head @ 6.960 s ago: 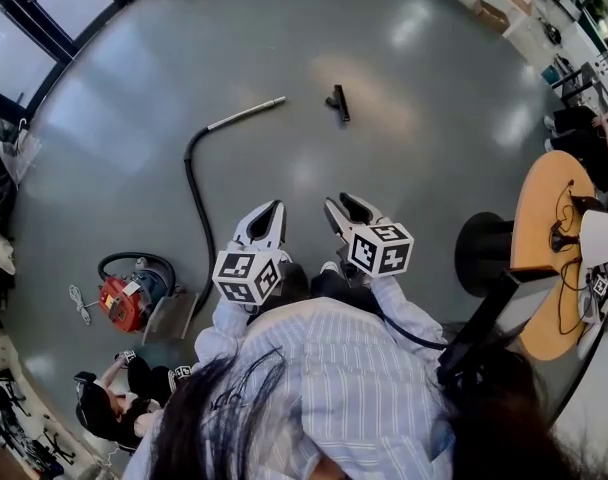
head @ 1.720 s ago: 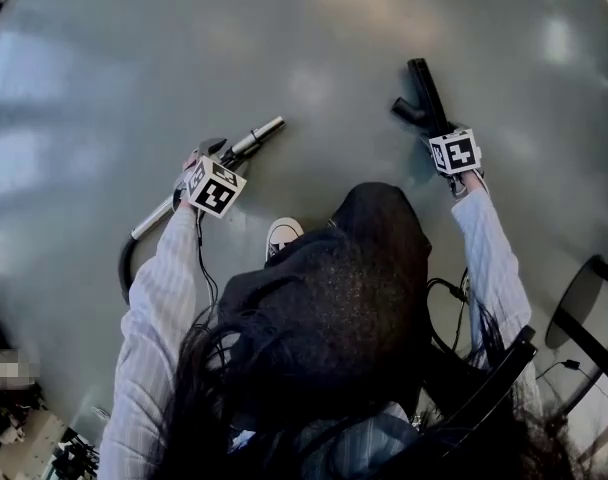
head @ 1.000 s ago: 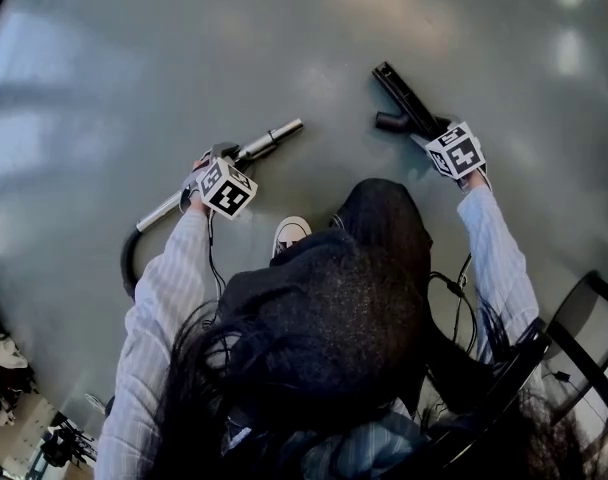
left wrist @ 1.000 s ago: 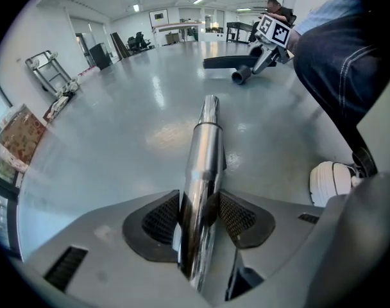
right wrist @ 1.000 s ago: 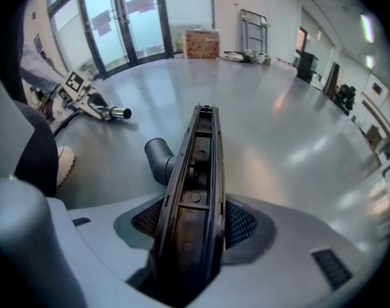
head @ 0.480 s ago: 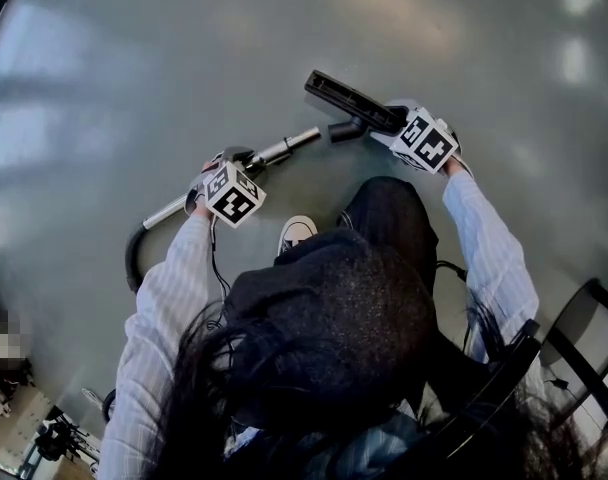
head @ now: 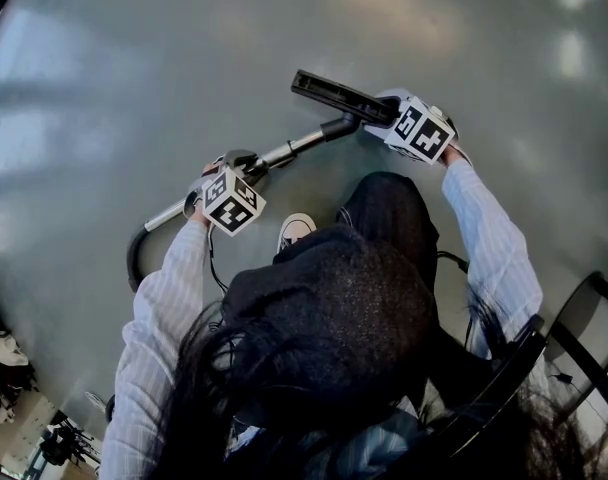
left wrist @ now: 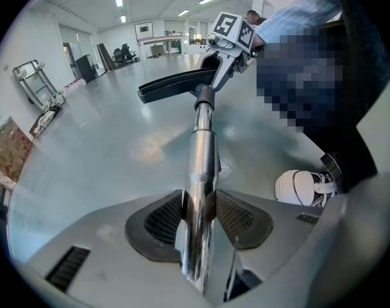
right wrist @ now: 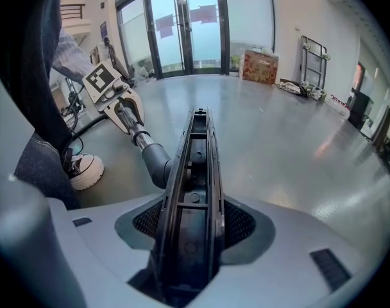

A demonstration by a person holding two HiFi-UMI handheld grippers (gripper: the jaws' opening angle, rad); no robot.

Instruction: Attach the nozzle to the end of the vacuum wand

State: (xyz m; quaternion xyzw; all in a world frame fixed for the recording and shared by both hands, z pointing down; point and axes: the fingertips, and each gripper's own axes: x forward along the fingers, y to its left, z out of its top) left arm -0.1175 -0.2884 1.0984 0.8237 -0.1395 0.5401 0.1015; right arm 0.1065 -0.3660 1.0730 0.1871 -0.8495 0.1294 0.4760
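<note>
The grey polished floor (head: pixel 134 48) of a wide hall lies under everything. In the last half second the nozzle (head: pixel 329 93), clamped in the right hand-held gripper (head: pixel 384 108), has closed the gap, and its round neck now meets the tip of the wand (head: pixel 289 151). The left hand-held gripper (head: pixel 234 161) grasps the wand further down the tube, its jaws having just tightened on it. Alignment looks done; what probably remains is a push to seat the neck.

floor (head: pixel 104 58): grey, glossy | on it: black hose (head: pixel 133 258), white shoe (head: pixel 296 230)
</note>
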